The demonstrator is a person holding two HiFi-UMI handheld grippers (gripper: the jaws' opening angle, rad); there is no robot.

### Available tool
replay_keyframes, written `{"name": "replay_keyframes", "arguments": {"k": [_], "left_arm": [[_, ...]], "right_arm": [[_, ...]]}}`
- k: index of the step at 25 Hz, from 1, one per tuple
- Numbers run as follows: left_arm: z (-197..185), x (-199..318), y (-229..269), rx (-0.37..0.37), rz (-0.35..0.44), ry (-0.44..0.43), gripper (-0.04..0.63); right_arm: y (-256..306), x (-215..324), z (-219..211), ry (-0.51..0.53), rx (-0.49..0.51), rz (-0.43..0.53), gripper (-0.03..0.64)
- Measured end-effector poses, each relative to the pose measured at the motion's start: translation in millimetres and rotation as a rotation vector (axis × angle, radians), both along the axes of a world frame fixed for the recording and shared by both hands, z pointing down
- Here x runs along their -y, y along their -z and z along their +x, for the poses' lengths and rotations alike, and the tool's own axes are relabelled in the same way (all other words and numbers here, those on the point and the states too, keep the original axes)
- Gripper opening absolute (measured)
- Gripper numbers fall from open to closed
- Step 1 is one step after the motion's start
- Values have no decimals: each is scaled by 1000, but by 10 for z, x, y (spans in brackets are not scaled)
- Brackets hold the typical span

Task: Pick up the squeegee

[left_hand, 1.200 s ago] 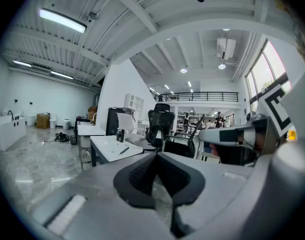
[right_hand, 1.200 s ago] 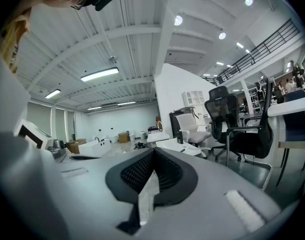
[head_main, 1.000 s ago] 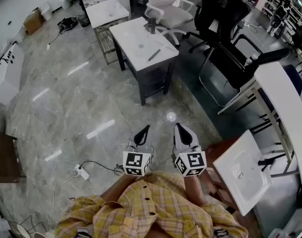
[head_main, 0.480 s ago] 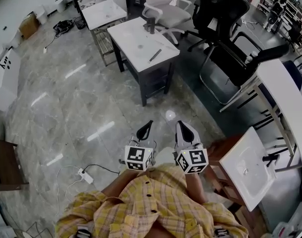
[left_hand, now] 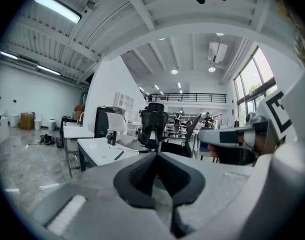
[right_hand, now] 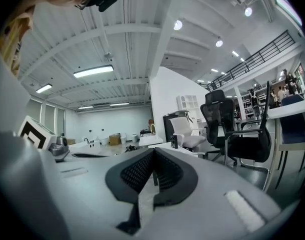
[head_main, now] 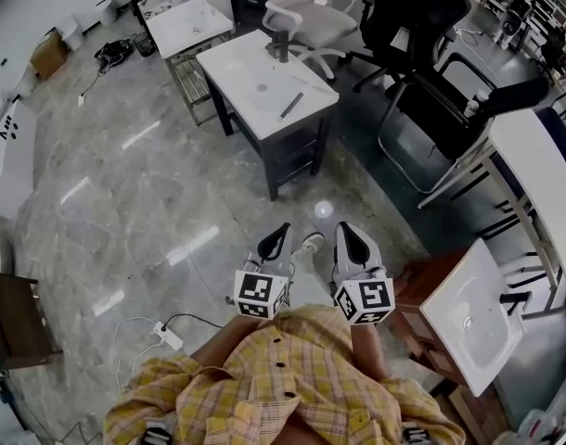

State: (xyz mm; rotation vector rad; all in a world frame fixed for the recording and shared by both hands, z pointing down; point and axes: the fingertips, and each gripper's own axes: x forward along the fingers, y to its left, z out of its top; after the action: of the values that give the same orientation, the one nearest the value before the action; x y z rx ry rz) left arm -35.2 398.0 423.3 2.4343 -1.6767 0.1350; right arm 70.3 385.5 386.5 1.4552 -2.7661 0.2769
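the squeegee (head_main: 289, 106) appears to be the slim dark stick lying flat on the white tabletop (head_main: 250, 72), close to the edge nearest the person and toward the right-hand corner. it is too small in every view to tell which end is the blade and which the handle.

judging by its thin shape, it is probably light, with a stiff handle and a softer rubber strip at one end. it should lift easily but could skid on the smooth top if nudged. the handle, taken across its narrow width near the middle, looks like the best place to hold it. because it lies so low, the jaws would have to come down almost to the surface.

the left gripper (head_main: 272, 241) and the right gripper (head_main: 351, 239) are held side by side in front of the person, well apart from the tabletop. both have their jaws pressed together with nothing between them, so whichever one reaches will need to spread first.

the floor (head_main: 125, 184) between the person and the tabletop is bare, so the way ahead is open. a small dark cup-like thing (head_main: 281, 46) stands near the far edge, well apart from the squeegee. a white chair (head_main: 306, 12) sits beyond the far side and a black chair (head_main: 450, 109) to the right, so the near edge gives the freest approach. a cable with a power strip (head_main: 167, 334) lies on the floor to the left, off the direct line.
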Motion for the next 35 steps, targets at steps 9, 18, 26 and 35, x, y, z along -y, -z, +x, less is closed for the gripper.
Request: {"name": "replay_keyframes", "arguments": {"k": [9, 18, 26, 35], "left_arm": [[-209, 776, -136, 8, -33, -6, -2], [-340, 1933, -264, 1, -82, 0, -2], [-378, 2869, -294, 10, -112, 15, -2], [-314, 3661, -380, 28, -124, 14, -2]], "right_arm": [[-133, 828, -153, -18, 20, -26, -11], [-264, 1965, -292, 0, 18, -82, -10], [-316, 2914, -380, 34, 32, -120, -9], [-383, 3713, -368, 42, 42, -132, -9]]}}
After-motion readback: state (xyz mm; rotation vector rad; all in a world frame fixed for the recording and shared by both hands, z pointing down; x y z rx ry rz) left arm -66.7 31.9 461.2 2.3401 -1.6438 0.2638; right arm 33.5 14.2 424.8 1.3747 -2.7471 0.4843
